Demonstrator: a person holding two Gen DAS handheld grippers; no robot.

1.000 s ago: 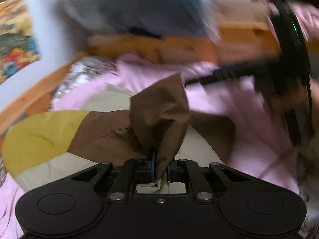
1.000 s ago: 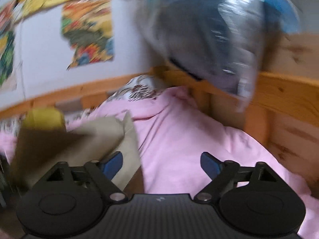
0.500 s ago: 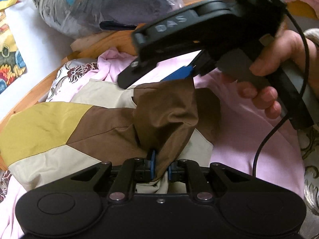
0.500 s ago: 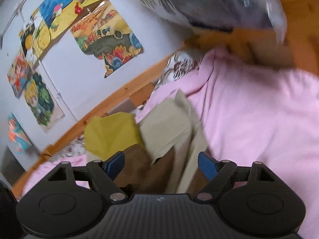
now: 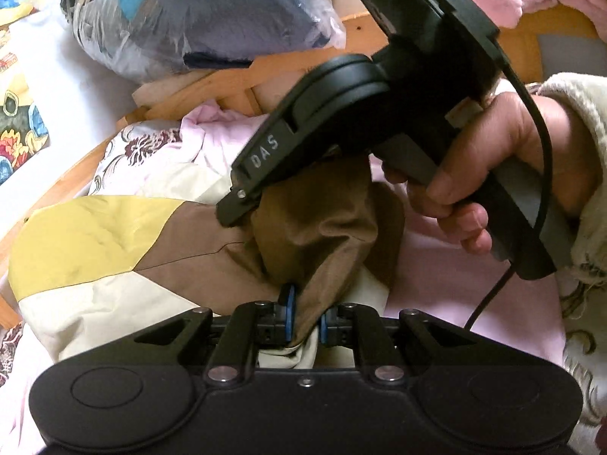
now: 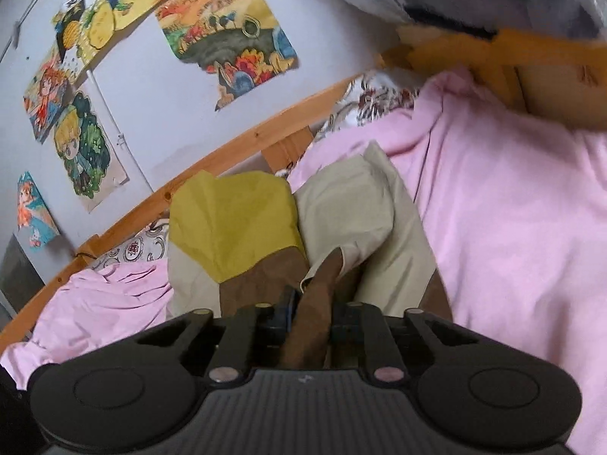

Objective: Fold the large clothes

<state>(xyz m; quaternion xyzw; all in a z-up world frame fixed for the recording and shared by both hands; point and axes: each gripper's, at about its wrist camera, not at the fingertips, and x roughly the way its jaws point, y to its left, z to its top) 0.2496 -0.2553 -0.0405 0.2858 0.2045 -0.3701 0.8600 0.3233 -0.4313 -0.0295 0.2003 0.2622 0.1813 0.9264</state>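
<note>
A large garment in brown, cream and mustard-yellow panels (image 5: 125,258) lies on a pink sheet (image 5: 447,288). My left gripper (image 5: 305,316) is shut on a bunched brown fold of it (image 5: 322,227). The right gripper's black body (image 5: 341,113), held in a hand, hangs just above that fold in the left wrist view. In the right wrist view my right gripper (image 6: 311,316) is shut on a brown strip of the same garment (image 6: 315,314), with the yellow panel (image 6: 235,220) and cream panel (image 6: 349,204) beyond.
A wooden bed rail (image 6: 242,144) runs along a wall with cartoon posters (image 6: 231,41). A clear plastic bag of dark clothes (image 5: 197,19) sits on the wooden headboard (image 5: 379,34). A floral sheet (image 5: 125,151) shows under the pink one.
The right gripper swung in over the brown fold and went from open to shut on it. The left gripper kept its hold without moving.
</note>
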